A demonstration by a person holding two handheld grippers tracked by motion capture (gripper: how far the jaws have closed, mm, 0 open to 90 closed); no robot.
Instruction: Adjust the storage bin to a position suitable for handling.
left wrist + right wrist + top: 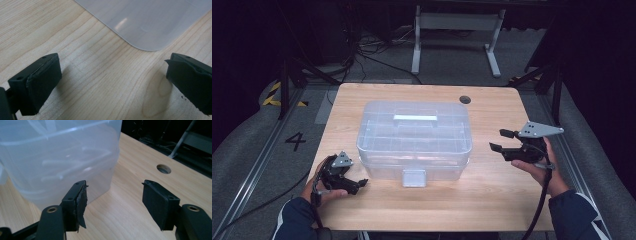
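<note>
A: Clear lidded box (pixel 414 137) mid-table (pixel 492 195), latch (pixel 414 177) at the near face, handle (pixel 415 118) flat on the lid.

B: Looks light, thin-walled, slick (probably flexes if squeezed). Best hold: handle or latch tab, not the walls.

A: Left gripper (pixel 357 186) spread, near-left corner. Right gripper (pixel 502 140) spread, just off the right end. Nothing held.

A frosted, see-through plastic box (pixel 414 140) sits on a pale wood-grain table (pixel 492 190); both grippers are black.
</note>
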